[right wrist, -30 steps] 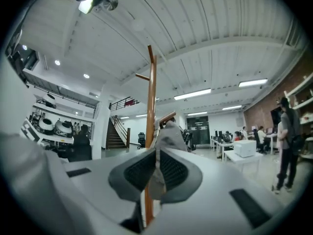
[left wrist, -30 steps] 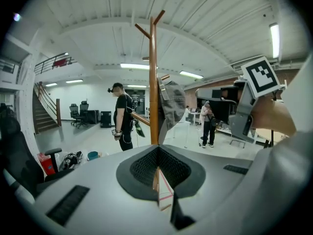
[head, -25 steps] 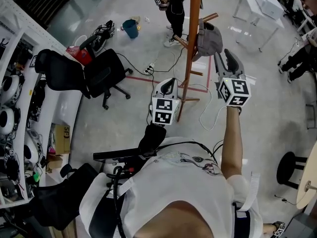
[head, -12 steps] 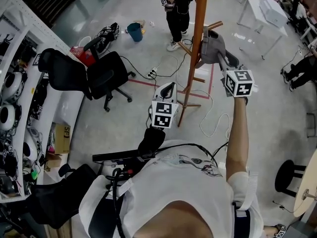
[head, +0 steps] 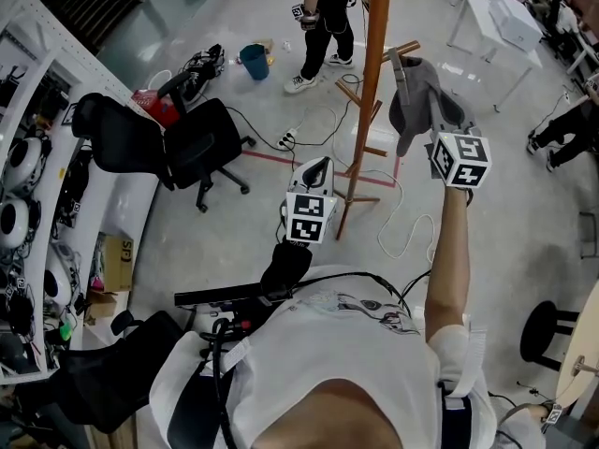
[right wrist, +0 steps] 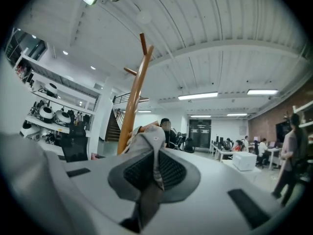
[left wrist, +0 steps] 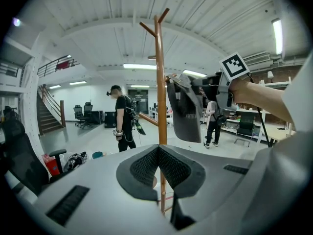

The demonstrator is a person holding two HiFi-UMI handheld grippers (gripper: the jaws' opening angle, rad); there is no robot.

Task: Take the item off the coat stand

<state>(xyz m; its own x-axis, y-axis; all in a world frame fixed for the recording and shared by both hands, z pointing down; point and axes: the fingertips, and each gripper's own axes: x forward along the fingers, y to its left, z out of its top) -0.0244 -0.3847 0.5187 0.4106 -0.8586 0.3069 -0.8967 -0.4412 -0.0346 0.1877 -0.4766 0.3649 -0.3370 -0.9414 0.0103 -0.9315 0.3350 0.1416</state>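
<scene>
A grey cap (head: 415,92) hangs at a peg of the wooden coat stand (head: 372,82), to the right of its pole. My right gripper (head: 430,112) reaches up to the cap from below; its jaws are closing and pinch a fold of the cap's cloth (right wrist: 150,146) between the pads. The stand's pole (right wrist: 133,99) rises just left of that. My left gripper (head: 316,164) hangs low near my chest, shut and empty, pointing at the stand's pole (left wrist: 160,82). From there the cap (left wrist: 188,111) and the right gripper's marker cube (left wrist: 234,66) show to the right.
A black office chair (head: 192,143) stands left of the stand, and cables (head: 402,227) lie on the floor round its feet. A person (head: 323,17) stands behind the stand near a blue bucket (head: 250,59). A white table (head: 496,12) is at the back right, shelves (head: 28,204) at the left.
My right gripper rose to the cap and its jaws closed on the cloth; the cap has swung a little to the right. The person behind stepped left. The left gripper stayed still.
</scene>
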